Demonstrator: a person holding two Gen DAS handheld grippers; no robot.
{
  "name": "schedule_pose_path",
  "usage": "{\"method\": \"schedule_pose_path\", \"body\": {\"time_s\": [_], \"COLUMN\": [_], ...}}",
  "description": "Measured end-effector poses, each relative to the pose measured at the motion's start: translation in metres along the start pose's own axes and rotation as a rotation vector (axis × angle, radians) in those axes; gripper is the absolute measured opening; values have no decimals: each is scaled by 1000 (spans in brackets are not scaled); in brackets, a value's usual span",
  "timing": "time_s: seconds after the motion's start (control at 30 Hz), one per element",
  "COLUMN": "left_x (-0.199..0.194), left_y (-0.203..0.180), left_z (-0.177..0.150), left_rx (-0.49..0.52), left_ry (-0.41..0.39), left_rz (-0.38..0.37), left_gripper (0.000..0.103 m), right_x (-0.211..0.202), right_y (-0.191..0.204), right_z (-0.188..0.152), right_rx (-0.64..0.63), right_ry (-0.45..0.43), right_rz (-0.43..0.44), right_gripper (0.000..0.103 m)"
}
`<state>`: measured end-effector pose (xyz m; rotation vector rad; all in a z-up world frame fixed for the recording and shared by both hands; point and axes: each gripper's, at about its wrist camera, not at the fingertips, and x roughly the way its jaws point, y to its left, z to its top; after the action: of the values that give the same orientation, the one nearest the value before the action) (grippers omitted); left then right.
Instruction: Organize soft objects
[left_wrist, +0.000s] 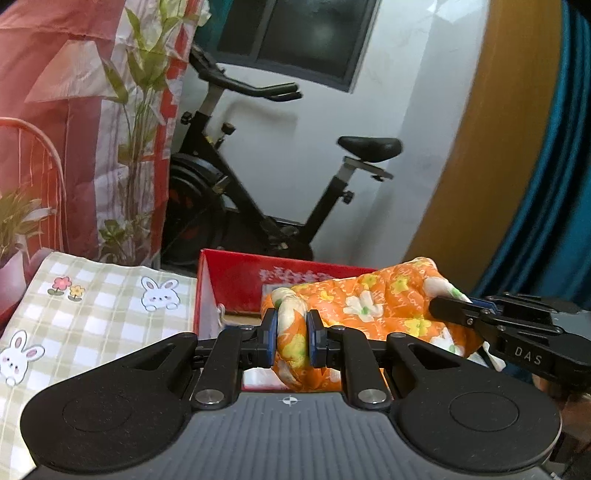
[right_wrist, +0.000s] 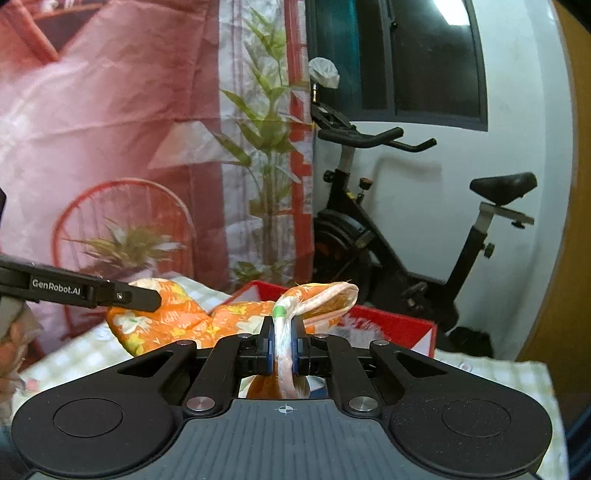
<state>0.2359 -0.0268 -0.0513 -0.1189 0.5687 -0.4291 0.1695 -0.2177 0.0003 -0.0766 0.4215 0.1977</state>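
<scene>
An orange floral cloth hangs stretched between both grippers above a red box. My left gripper is shut on one bunched end of the cloth. My right gripper is shut on the cloth's other edge, and it shows at the right of the left wrist view. In the right wrist view the cloth runs left toward the left gripper's finger, with the red box behind it.
A checked tablecloth with bunnies covers the table. An exercise bike stands behind the box by a white wall. A red printed backdrop with plants hangs at the left. A blue curtain is at the right.
</scene>
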Motion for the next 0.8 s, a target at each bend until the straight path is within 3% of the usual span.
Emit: {"method": "schedule_pose_path", "body": {"time_s": [0.17, 0.4, 0.63, 0.8], "left_x": [51, 114, 146, 155], "left_y": [7, 7, 12, 5], "left_z": [13, 3, -14, -20], "left_rx": [1, 73, 104, 131], "left_ry": [52, 209, 351, 398], "left_rz": [38, 62, 61, 41], "left_gripper": [17, 17, 17, 17], "right_x": [57, 126, 161, 169], "right_y": [-19, -45, -51, -53], "right_z": [0, -26, -55, -64], "right_rx": [6, 66, 99, 126], "right_ry": [53, 207, 379, 429], "right_rz": [-43, -63, -80, -99], "right_gripper": [8, 8, 8, 8]}}
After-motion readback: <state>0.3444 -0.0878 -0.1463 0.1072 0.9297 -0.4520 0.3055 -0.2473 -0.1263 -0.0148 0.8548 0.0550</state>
